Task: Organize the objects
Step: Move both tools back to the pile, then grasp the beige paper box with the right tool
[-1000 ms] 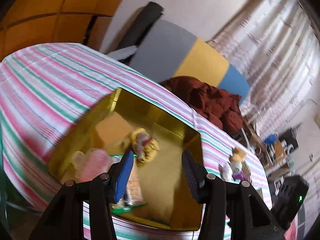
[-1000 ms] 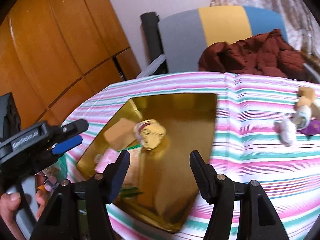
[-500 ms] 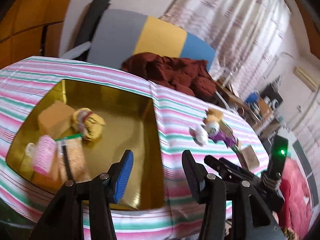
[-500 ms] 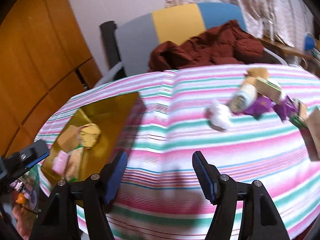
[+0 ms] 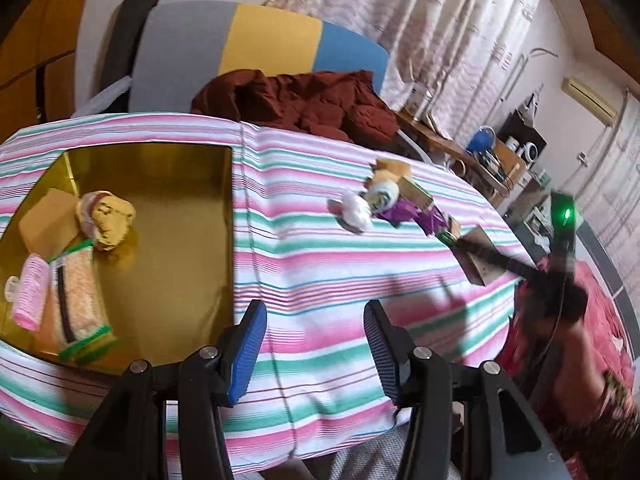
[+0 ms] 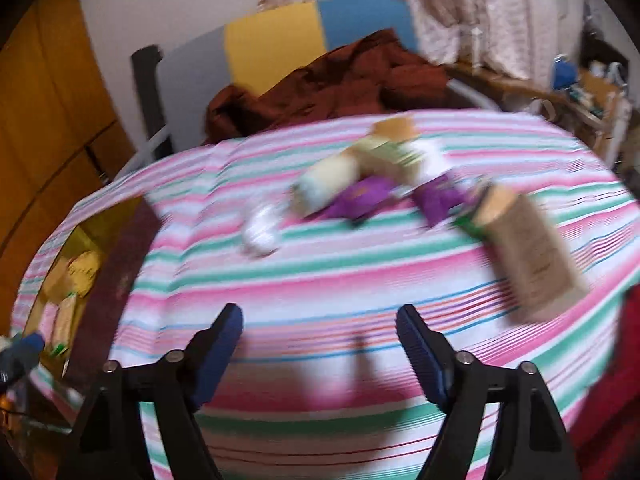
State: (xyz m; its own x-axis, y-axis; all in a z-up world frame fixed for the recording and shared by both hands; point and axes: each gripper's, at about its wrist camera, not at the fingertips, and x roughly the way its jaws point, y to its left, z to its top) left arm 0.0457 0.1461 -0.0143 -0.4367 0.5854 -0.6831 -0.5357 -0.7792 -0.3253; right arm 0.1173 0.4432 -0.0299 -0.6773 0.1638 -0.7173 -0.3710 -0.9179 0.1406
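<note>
Striped pink, green and white cloth (image 5: 320,264) covered the table. At nine o'clock sat a gold tray (image 5: 180,240) holding a pink tube (image 5: 30,292) and packets. Loose items clustered near one o'clock: a white wad (image 5: 354,214), purple wrappers (image 5: 404,212) and a brown carton (image 6: 528,252). The left gripper (image 5: 314,354) hovered half-parted, empty; the right gripper (image 6: 320,356) was opening with nothing between its jaws.

A striped tablecloth (image 5: 340,280) is bounded by wood panelling (image 6: 44,120), a curtained window (image 5: 460,28) and a white wall (image 6: 168,4).
</note>
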